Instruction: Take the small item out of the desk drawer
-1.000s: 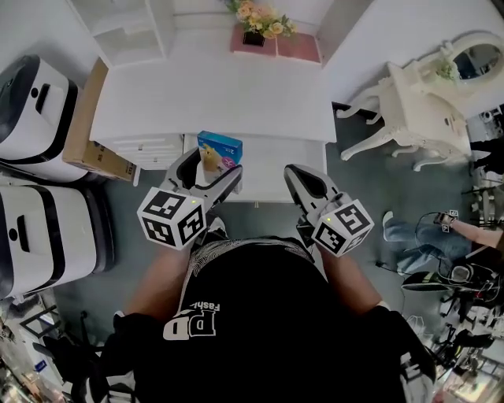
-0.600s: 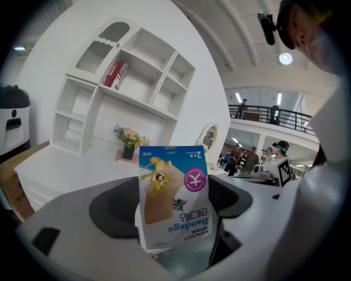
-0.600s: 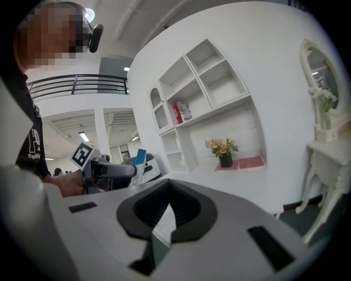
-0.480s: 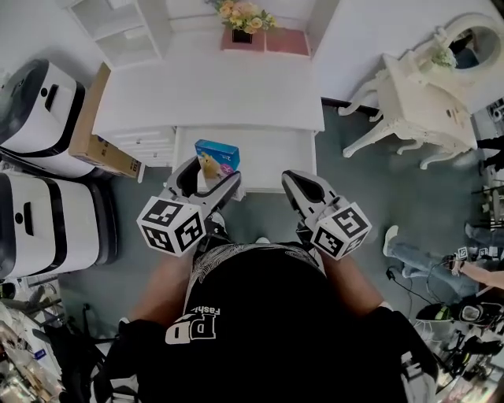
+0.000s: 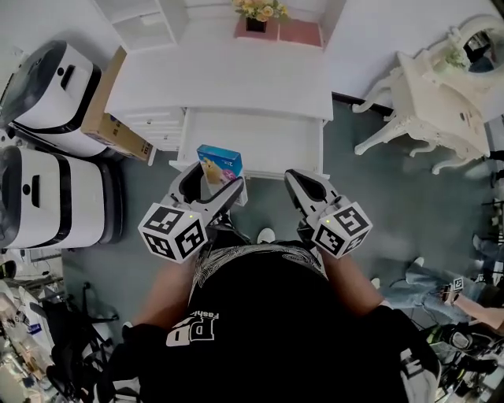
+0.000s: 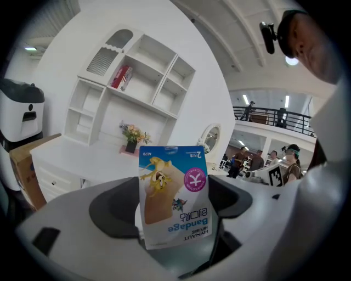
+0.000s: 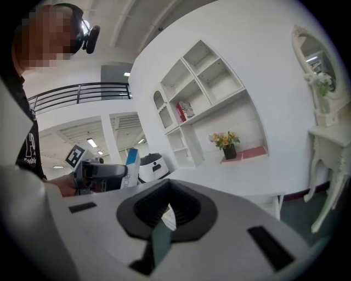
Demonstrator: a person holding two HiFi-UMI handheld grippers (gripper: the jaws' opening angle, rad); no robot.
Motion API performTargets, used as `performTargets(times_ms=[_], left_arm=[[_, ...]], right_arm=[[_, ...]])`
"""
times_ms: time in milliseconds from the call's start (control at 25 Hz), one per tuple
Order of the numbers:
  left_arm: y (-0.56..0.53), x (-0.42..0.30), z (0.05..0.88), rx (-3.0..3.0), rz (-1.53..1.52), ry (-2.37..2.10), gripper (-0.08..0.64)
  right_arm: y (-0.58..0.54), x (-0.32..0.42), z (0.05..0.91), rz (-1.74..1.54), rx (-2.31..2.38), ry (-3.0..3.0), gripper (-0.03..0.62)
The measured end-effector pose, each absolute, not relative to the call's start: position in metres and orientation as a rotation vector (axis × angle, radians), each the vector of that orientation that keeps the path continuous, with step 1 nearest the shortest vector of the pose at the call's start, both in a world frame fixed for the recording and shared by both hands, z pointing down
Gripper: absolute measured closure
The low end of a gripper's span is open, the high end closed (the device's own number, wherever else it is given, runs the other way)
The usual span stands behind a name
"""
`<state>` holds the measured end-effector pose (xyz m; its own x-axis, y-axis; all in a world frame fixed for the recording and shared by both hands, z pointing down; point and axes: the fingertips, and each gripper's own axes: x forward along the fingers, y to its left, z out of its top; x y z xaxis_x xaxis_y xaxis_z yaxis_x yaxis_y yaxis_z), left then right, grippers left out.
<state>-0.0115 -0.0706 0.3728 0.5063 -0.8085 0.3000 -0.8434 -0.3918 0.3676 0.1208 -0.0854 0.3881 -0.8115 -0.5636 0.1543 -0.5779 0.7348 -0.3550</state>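
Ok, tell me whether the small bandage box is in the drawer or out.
Out. The small blue-and-white bandage box is clamped in the left gripper, held up in the air.

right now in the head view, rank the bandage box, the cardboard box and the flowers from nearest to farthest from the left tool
1. Blue and white bandage box: clamped in the left tool itself.
2. Brown cardboard box: on the left, beside the white desk.
3. Potted flowers: at the desk's far edge.

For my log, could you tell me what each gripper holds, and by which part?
Left gripper pinches the bandage box by its lower end; right gripper holds nothing.
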Motion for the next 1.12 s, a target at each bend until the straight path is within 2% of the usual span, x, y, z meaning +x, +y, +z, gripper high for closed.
performTargets(times_ms=[680, 1120], left_arm=[[-0.075, -0.032, 0.359, 2.393, 0.153, -1.266, 0.158], [-0.078, -0.073, 0.363, 2.421, 0.139, -1.184, 0.158]], right_arm=[[-0.076, 0.101, 0.375, 0.54, 1.096, -2.833, 0.584], [-0.075, 0.061, 0.364, 0.484, 1.19, -2.782, 0.584]])
